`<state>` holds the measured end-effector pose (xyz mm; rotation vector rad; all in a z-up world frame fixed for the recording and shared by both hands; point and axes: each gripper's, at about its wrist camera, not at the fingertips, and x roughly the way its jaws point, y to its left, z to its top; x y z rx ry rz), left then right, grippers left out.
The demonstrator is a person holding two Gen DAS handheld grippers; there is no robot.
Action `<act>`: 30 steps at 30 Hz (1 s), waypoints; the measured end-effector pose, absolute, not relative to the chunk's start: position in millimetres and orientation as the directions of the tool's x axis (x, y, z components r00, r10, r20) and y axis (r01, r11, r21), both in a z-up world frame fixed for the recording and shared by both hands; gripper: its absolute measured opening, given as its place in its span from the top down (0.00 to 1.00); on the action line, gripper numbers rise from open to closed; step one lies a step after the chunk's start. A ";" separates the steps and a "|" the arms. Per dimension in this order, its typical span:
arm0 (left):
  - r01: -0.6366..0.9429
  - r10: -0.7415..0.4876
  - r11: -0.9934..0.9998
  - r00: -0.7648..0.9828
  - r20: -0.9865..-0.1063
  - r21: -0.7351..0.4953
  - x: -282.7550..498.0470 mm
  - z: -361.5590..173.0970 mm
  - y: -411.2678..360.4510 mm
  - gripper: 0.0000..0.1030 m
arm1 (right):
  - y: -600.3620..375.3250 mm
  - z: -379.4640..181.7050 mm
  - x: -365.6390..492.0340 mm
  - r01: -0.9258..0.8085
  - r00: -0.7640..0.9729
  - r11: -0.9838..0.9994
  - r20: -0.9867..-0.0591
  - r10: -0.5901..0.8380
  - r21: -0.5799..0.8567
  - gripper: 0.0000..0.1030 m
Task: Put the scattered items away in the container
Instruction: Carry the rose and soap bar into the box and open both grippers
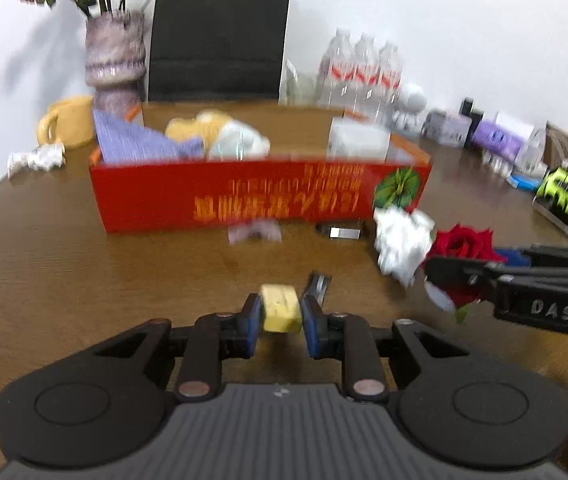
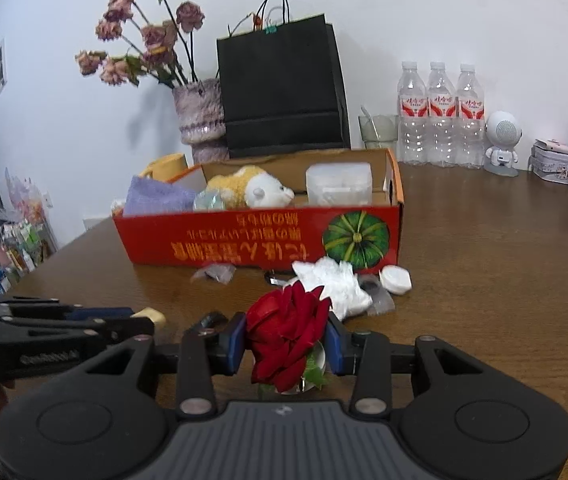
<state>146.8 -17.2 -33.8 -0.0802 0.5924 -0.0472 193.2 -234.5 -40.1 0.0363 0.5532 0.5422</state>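
Observation:
A red cardboard box (image 1: 244,196) stands mid-table; it also shows in the right wrist view (image 2: 244,240). It holds a plush toy (image 2: 252,192), a purple cloth (image 2: 156,198) and a white plastic tub (image 2: 340,184). My left gripper (image 1: 280,316) is shut on a small yellow block (image 1: 280,308), in front of the box. My right gripper (image 2: 288,340) is shut on a red rose (image 2: 284,332), to the right of the left gripper. Crumpled white plastic (image 2: 336,280), a white cap (image 2: 396,280) and a small wrapper (image 2: 214,272) lie at the box's front.
A black paper bag (image 2: 280,84), a vase of dried flowers (image 2: 200,116), three water bottles (image 2: 440,116), a glass (image 2: 378,130) and a white robot figure (image 2: 502,140) stand behind the box. A yellow mug (image 1: 68,122) and crumpled paper (image 1: 38,158) lie at the left. Boxes crowd the right edge.

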 end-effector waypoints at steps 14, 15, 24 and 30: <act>-0.004 -0.050 0.986 0.948 -0.316 -0.169 239.6 45.1 36.1 0.79 | -158.8 32.7 294.2 -0.529 0.765 0.841 -0.367 0.529 0.111 0.63; -0.015 -0.044 0.984 0.947 -0.318 -0.179 252.4 42.6 40.9 0.79 | -152.2 32.1 302.9 -0.526 0.767 0.843 -0.368 0.526 0.110 0.63; -0.044 -0.061 0.975 0.890 -0.452 -0.218 317.7 -4.3 67.7 0.79 | -125.7 -10.6 360.7 -0.520 0.714 0.845 -0.479 0.511 0.126 0.62; -0.116 0.015 0.978 0.870 -0.493 -0.175 318.4 -5.3 68.6 0.15 | -130.2 -7.5 359.3 -0.504 0.718 0.855 -0.493 0.492 0.121 0.28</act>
